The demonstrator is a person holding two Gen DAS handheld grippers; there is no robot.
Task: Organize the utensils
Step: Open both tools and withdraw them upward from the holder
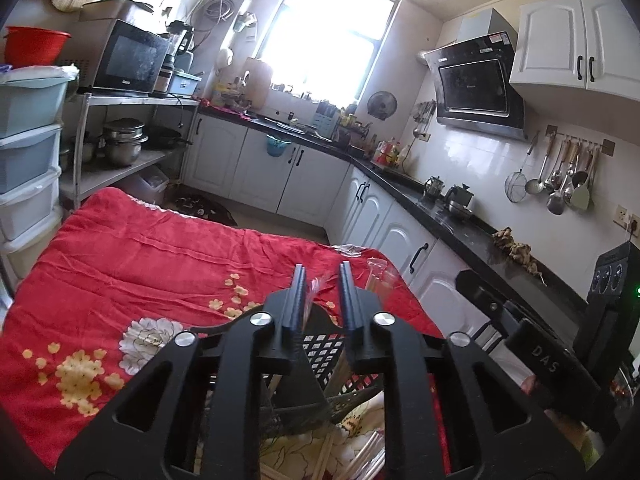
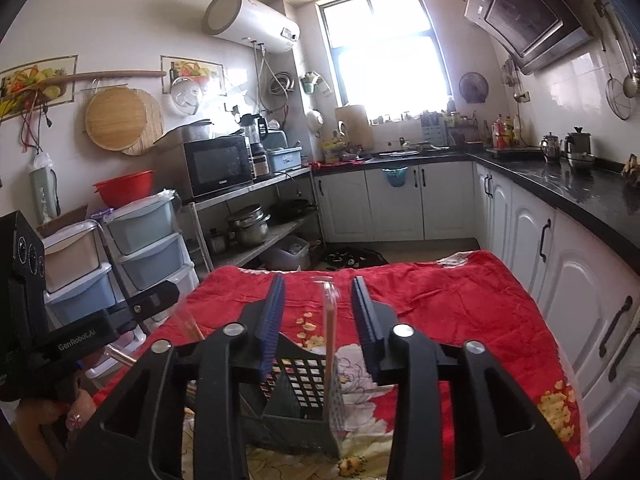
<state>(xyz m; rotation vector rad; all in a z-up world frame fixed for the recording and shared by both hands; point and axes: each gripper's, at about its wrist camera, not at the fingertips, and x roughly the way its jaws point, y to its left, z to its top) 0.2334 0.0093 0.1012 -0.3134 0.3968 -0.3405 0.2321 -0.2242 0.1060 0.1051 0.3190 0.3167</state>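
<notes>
- Kitchen setting. A surface covered with a red floral cloth [image 2: 460, 304] fills the foreground of both wrist views.
- A black perforated utensil holder [image 2: 304, 392] stands on the cloth, directly below and between the fingers of both grippers.
- Right gripper [image 2: 318, 280]: jaws parted, blue pads well apart. A wrapped pair of chopsticks [image 2: 330, 320] stands upright between them, its lower end down in the holder. Neither pad touches it; released.
- Left gripper [image 1: 322, 268]: jaws narrowly parted. A crinkled clear wrapper with red print [image 1: 314, 288] sits in the gap against the left-hand pad. Whether the pads still press on it I cannot tell from this view.
- In the left wrist view, further clear-wrapped chopsticks [image 1: 380, 280] stand just to the right of the fingers, and more wrapped pieces [image 1: 360, 460] lie on the cloth at the bottom edge.
- The holder [image 1: 320, 356] shows through the left gripper's frame, lattice wall facing the camera.
- Each gripper's black body appears at the edge of the other's view; a hand [image 2: 60, 412] grasps the left one's handle.
- Background: white cabinets under a black counter [image 2: 560, 184], a microwave [image 2: 218, 166] on a metal shelf, a window [image 2: 384, 48], ladles hanging on a rail [image 1: 560, 176].
</notes>
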